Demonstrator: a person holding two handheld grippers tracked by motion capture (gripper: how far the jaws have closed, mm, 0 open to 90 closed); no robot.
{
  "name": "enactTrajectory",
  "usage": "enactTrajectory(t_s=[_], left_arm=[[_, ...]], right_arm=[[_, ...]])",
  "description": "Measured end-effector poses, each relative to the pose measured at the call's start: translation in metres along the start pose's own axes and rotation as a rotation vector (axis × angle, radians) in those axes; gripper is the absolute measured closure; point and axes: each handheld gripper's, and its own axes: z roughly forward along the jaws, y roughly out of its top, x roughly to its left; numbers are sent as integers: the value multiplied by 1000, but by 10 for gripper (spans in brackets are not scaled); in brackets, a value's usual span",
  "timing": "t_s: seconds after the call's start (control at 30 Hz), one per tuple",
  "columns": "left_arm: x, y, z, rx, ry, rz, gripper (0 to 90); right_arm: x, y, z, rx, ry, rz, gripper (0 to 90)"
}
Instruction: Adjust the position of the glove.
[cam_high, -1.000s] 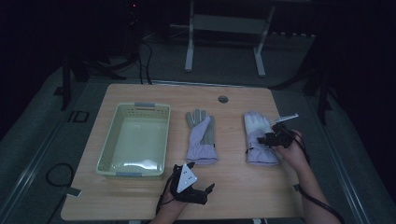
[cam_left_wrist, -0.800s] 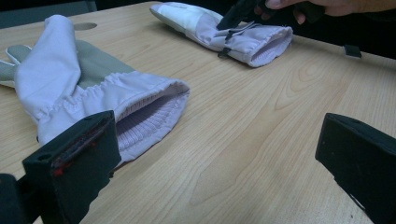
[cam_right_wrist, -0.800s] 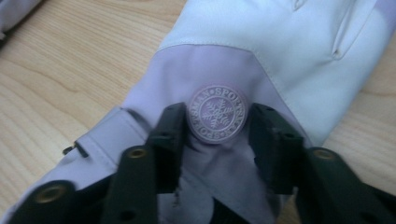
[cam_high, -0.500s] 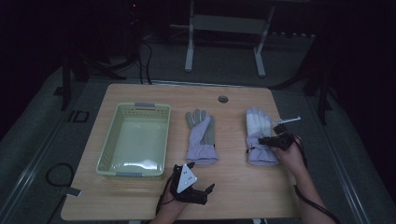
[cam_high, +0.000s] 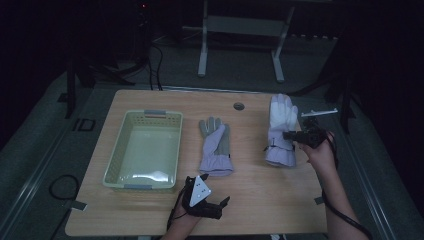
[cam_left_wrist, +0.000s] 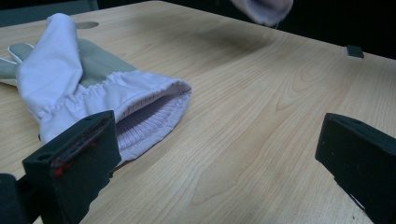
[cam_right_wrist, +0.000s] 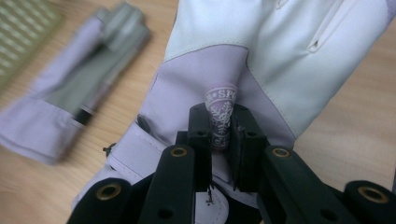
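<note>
Right gripper (cam_right_wrist: 219, 140) clamped on lifted right glove (cam_high: 281, 127); left gripper (cam_left_wrist: 219, 154) apart; left glove (cam_high: 216, 147) mid-table; basket (cam_high: 117, 155) still unfilled.

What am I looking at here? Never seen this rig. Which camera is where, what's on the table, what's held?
No robot: a person holds a two-jaw hand-held gripper in each hand. The high view looks down on the table; the other two cameras ride on the grippers. On the table are a pale green basket and a glove. The right hand-held gripper has just closed on a fold of the second glove, which looks raised off the wood. The left hand-held gripper rests open near the first glove's cuff.
</note>
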Motion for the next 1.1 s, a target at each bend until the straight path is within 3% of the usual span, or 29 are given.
enactTrajectory(t_s=[0.23, 0.47, 0.53, 0.57, 0.77, 0.93, 1.1], left_arm=[[0, 0, 0, 0, 1, 6, 0], [0, 0, 0, -1, 4, 4, 0], [0, 0, 0, -1, 4, 6, 0], [0, 0, 0, -1, 5, 6, 0], [-1, 0, 0, -3, 1, 10, 0], [-1, 0, -1, -5, 2, 12, 0], [-2, 0, -1, -4, 2, 18, 0]], right_arm=[[37, 35, -26, -48, -2, -26, 806], [85, 64, -27, -63, 33, -68, 806], [92, 67, -26, -63, 39, -71, 806], [108, 72, -21, -58, 49, -81, 806], [143, 80, 1, -23, 80, -97, 806], [165, 78, 28, 19, 100, -126, 806], [175, 72, 58, 76, 100, -117, 805]])
